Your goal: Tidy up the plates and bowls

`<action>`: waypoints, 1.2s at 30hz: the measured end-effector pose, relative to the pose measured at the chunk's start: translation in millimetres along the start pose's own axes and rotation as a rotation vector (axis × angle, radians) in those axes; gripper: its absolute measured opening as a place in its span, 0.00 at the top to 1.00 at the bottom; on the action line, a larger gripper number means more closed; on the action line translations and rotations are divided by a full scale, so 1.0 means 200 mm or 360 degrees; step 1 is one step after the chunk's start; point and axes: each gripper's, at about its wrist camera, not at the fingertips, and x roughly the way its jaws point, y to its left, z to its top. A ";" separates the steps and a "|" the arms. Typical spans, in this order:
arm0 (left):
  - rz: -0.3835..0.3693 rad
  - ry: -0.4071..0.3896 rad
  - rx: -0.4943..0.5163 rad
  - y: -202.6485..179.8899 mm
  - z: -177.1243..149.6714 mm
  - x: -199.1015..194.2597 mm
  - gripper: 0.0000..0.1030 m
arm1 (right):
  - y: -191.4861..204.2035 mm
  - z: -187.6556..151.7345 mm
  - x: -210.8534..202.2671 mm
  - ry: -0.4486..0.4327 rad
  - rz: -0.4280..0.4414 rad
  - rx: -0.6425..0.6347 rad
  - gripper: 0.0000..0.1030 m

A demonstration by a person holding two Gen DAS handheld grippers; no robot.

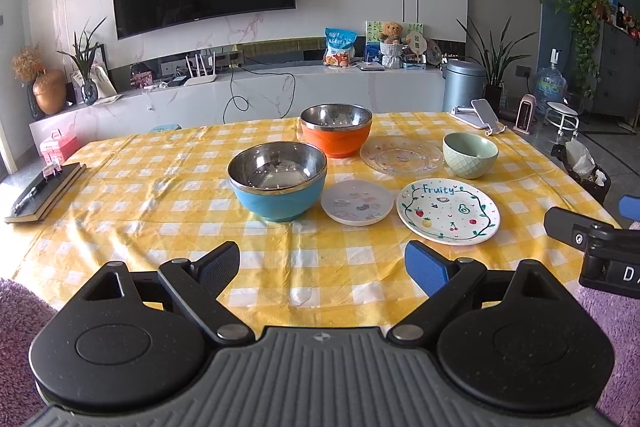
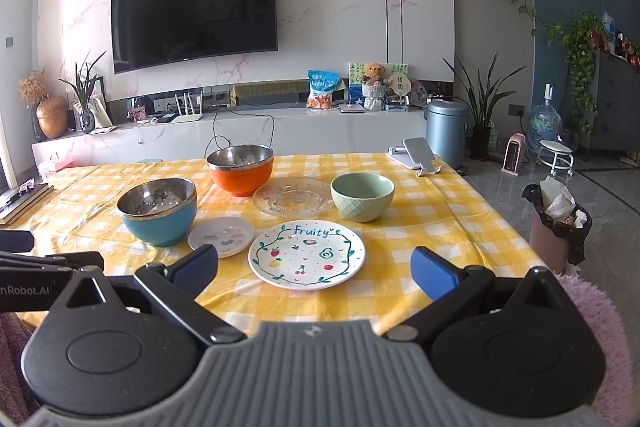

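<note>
On the yellow checked tablecloth (image 1: 160, 219) stand a blue steel-lined bowl (image 1: 277, 181), an orange steel-lined bowl (image 1: 336, 131) behind it, and a green ceramic bowl (image 1: 470, 155) at the right. A clear glass plate (image 1: 402, 155), a small white sticker plate (image 1: 357, 203) and a white "Fruity" plate (image 1: 448, 213) lie between them. My left gripper (image 1: 322, 267) is open and empty near the front edge. My right gripper (image 2: 316, 269) is open and empty, just in front of the "Fruity" plate (image 2: 307, 253). The blue bowl (image 2: 158, 211), orange bowl (image 2: 241, 169) and green bowl (image 2: 362, 197) also show there.
A notebook with a pen (image 1: 44, 195) lies at the table's left edge. A phone stand (image 1: 478, 113) sits at the far right corner. A bin with a black bag (image 2: 558, 227) stands on the floor to the right. A TV wall and cabinet are behind.
</note>
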 end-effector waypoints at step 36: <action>-0.0533 0.0602 -0.0651 0.00 0.24 1.00 0.74 | -0.33 0.23 0.99 0.0588 -0.0020 0.0333 0.71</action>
